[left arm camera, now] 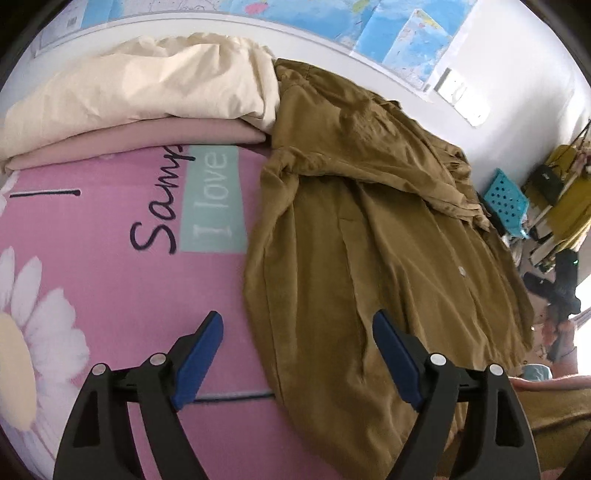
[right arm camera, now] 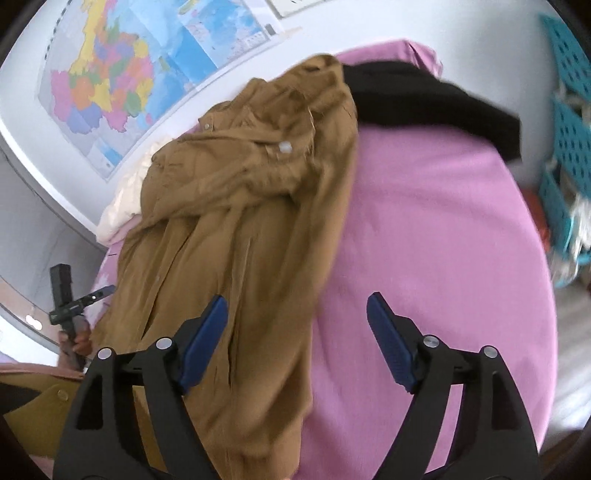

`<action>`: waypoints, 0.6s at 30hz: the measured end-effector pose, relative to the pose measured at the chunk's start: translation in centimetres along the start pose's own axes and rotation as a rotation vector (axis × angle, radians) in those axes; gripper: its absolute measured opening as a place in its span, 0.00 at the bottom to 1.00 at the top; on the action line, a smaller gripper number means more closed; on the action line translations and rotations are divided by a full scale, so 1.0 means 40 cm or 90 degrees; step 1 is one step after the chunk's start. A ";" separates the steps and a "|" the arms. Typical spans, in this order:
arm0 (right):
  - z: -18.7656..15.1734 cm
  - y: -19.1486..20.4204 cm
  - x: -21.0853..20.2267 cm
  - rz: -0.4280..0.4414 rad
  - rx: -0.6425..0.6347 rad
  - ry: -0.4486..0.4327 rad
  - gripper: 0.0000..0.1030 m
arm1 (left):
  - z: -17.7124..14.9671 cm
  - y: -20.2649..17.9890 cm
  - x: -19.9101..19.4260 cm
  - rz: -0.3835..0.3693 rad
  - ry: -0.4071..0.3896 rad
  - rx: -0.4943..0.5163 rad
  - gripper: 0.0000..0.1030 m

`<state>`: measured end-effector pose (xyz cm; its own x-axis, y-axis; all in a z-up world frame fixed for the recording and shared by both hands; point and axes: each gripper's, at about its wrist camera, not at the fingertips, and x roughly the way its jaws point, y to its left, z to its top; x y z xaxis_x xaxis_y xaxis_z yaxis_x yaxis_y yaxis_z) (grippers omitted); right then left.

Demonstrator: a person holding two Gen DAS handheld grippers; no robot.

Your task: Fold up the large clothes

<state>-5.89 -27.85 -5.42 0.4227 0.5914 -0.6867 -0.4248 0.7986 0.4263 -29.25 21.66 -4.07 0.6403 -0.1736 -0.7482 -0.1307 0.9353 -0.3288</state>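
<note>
**Both grippers spread wide over the brown garment on the bed**

In the left wrist view our left gripper holds its blue-padded fingers wide apart with nothing pinched between them. One finger hangs over the pink bedsheet at lower left, the other over the lower hem area of the brown garment; whether either pad touches the cloth we cannot tell.

In the right wrist view our right gripper is likewise spread wide and empty. Its left finger sits above the brown garment, its right finger above bare sheet.

The garment lies lengthwise on the bed, running from the bottom centre of each frame up toward the wall, its upper part bunched and folded over on itself, with a pale button showing.

Further out, in the left view, a cream cloth rests on a folded dusty-pink one at upper left, touching the garment's top edge. A daisy and lettering are printed on the sheet. Maps cover the wall behind, and a turquoise basket sits at the right.

In the right view a black cloth lies at the upper right of the bed, and the other gripper, held in a hand, shows at the lower left.
</note>
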 end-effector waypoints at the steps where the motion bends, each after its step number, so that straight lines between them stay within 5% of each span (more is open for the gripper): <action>1: -0.017 -0.004 -0.002 0.011 0.007 0.002 0.75 | -0.006 -0.005 -0.004 -0.008 0.005 0.003 0.79; 10: -0.072 0.045 0.025 0.059 -0.040 0.027 0.75 | -0.068 -0.066 -0.007 -0.119 0.064 0.033 0.94; 15: -0.094 0.059 0.036 0.108 -0.050 0.034 0.62 | -0.104 -0.074 -0.016 -0.208 0.095 0.000 0.94; 17: -0.098 0.043 0.038 0.147 -0.021 0.033 0.41 | -0.115 -0.084 -0.013 -0.225 0.099 -0.001 0.94; 18: -0.099 0.041 0.041 0.156 -0.018 0.032 0.39 | -0.117 -0.089 -0.010 -0.229 0.097 -0.003 0.94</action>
<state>-9.05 -26.00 -8.17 0.2644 0.7606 -0.5929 -0.5319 0.6279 0.5682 -32.57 16.95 -5.30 0.5258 -0.5346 -0.6616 0.0777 0.8047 -0.5885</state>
